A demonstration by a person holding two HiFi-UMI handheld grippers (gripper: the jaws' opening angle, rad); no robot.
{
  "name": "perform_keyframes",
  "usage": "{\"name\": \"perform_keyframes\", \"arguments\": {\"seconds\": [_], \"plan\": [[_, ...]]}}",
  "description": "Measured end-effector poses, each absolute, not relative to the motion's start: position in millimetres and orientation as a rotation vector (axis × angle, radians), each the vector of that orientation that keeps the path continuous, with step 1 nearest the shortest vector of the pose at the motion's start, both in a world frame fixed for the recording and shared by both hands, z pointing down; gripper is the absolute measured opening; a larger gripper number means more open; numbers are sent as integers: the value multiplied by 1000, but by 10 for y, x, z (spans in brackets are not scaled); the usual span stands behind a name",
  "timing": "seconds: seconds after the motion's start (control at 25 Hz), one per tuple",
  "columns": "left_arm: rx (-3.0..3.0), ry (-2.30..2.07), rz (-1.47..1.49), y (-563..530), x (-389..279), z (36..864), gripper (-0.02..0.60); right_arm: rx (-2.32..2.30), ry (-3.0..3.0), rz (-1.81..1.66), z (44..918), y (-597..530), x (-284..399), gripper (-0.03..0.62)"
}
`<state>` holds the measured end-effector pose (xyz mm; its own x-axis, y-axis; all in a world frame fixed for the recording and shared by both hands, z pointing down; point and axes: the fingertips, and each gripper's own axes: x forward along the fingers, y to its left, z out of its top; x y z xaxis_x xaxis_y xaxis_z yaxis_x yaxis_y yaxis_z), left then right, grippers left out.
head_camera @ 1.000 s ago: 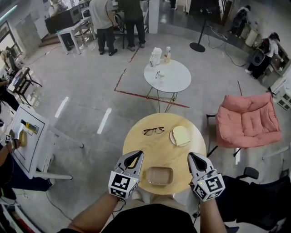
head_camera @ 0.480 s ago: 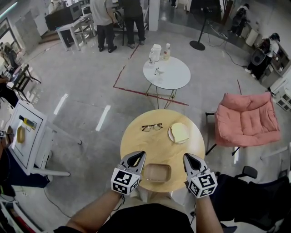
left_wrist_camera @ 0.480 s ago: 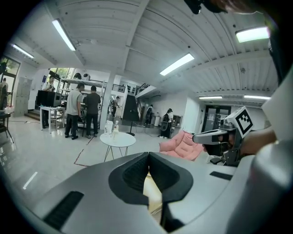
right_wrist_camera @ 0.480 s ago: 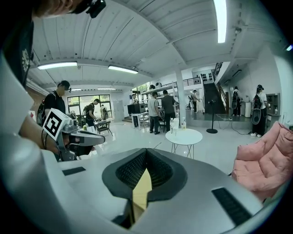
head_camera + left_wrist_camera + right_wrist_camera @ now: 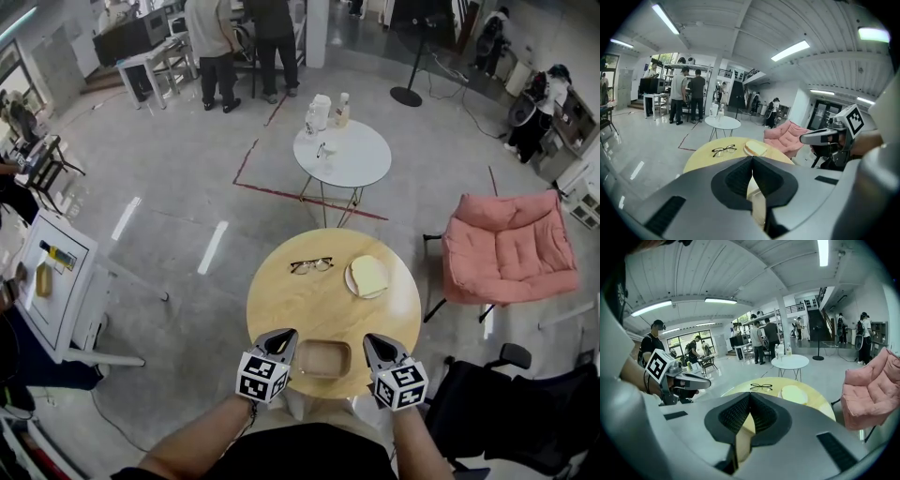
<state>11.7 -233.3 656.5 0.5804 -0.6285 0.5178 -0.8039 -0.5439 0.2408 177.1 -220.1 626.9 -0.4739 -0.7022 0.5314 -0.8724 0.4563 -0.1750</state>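
At the lower middle of the head view, the left hand-held gripper [image 5: 281, 336] and the right hand-held gripper [image 5: 367, 339] flank a shallow brown tray [image 5: 323, 358] at the near edge of the round wooden counter [image 5: 300, 305]. Each sits just beside the tray. Both have their jaws pressed together, with nothing between them. Higher in the frame lie glasses [image 5: 310, 266] and a plate [image 5: 349, 279] with a bread slice [image 5: 371, 274].
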Motion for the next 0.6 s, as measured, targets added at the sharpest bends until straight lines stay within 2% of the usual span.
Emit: {"name": "perform_keyframes", "arguments": {"seconds": [0.6], "plan": [[2218,-1038,738,-2055,139,7389,17,1238,-2130,825,7209,-1971,1796,15]]}}
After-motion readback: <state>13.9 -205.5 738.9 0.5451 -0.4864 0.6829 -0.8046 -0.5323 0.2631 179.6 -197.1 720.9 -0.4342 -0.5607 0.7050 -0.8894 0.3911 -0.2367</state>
